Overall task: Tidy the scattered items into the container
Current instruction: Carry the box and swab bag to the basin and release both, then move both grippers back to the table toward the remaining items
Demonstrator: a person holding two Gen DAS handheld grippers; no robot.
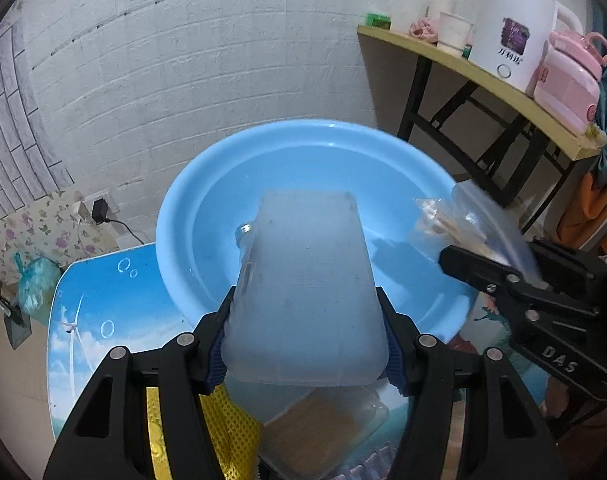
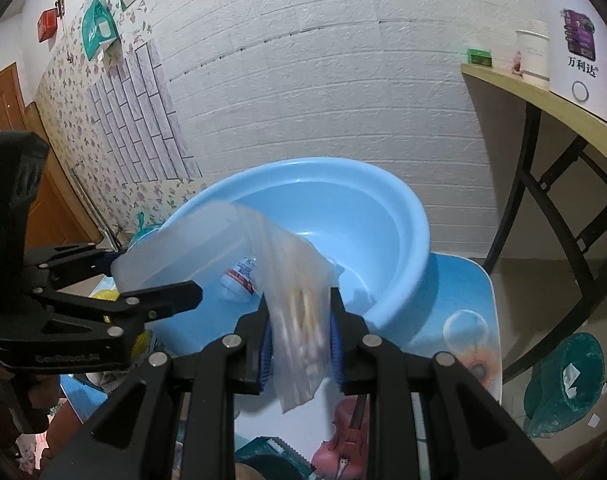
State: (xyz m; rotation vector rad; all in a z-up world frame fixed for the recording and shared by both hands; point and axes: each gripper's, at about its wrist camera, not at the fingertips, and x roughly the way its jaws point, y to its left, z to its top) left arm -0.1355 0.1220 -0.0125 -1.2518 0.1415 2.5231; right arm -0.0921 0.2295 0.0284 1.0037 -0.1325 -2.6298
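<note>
A round blue basin [image 1: 175, 216] [image 2: 407, 216] stands on a small table with a sky print. My left gripper [image 1: 305, 312] [image 2: 159, 276] is shut on a frosted, see-through plastic box [image 1: 307, 260] [image 2: 175, 240], held tilted over the basin's near rim. My right gripper [image 2: 299, 312] [image 1: 463, 264] is shut on a clear plastic bag of thin pale sticks [image 2: 295, 264] [image 1: 459, 216], which hangs over the basin's edge. Inside the basin lies a small clear bottle with a label [image 2: 239, 276] [image 1: 244, 232], half hidden behind the box.
On the table [image 1: 103, 300] under my left gripper lie a yellow mesh item [image 1: 227, 428] and a clear case with brown contents [image 1: 323, 428]. A wooden side table [image 1: 499, 88] at the right carries a white kettle [image 1: 511, 36], cups and a pink jug. A green bin [image 2: 563, 384] sits on the floor.
</note>
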